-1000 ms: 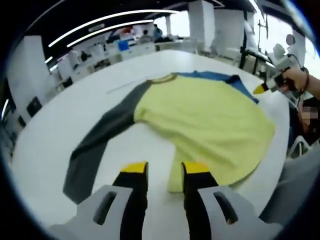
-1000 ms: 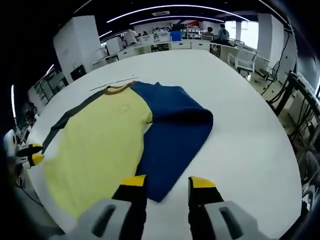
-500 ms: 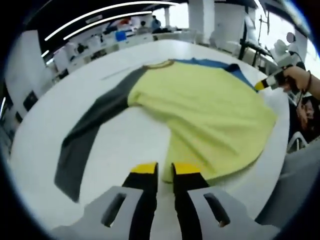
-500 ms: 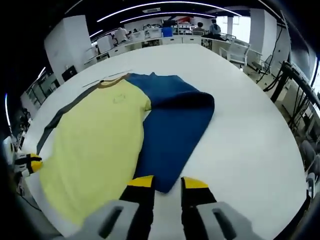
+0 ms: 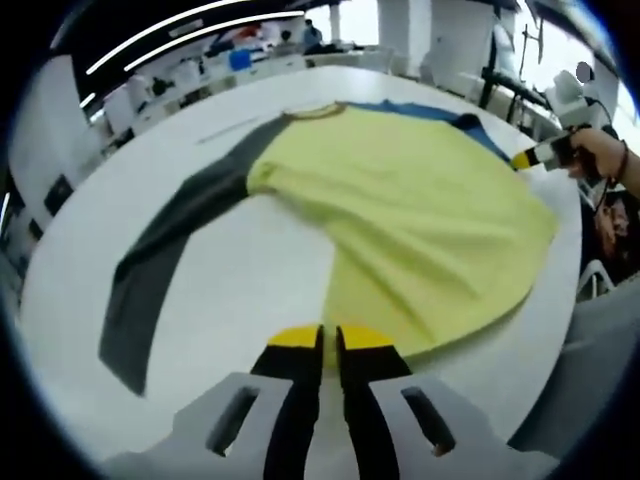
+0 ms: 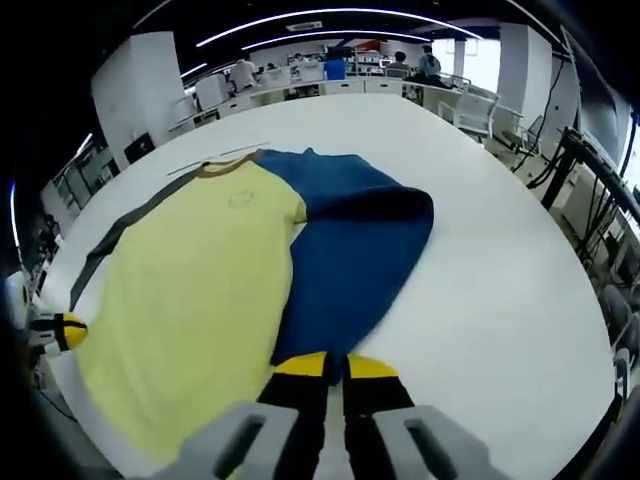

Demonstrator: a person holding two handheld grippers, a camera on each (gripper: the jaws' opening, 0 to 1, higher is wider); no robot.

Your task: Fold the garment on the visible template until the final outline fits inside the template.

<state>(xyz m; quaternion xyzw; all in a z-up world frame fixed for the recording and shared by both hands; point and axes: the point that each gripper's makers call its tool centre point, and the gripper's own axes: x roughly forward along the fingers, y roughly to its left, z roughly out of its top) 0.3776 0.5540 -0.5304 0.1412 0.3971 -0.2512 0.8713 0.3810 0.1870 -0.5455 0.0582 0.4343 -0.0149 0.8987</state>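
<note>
Left gripper view is showing the left gripper (image 5: pixel 328 338) with its yellow-tipped jaws pressed nearly together at the near hem of the garment (image 5: pixel 420 210), apparently pinching the yellow edge, though the cloth between the tips is too hidden to be sure. The garment is lying spread on the white table (image 5: pixel 230 290), its yellow body facing up, its grey sleeve (image 5: pixel 165 270) stretching away to one side. Right gripper view is showing the right gripper (image 6: pixel 335 366) with its jaws likewise drawn close over the near end of the blue sleeve (image 6: pixel 350 260), which is lying folded beside the yellow body; it seems to be nipping that cuff. No template outline is readable on the table in either view. Judging from this, the step in hand is taking hold of two edges for a fold. Doing it well is calling for a firm bite on one cloth layer only, lifting both holds evenly, keeping the fabric low and taut while carrying it over, and keeping the crease straight so nothing is bunching or sliding off the table.
</note>
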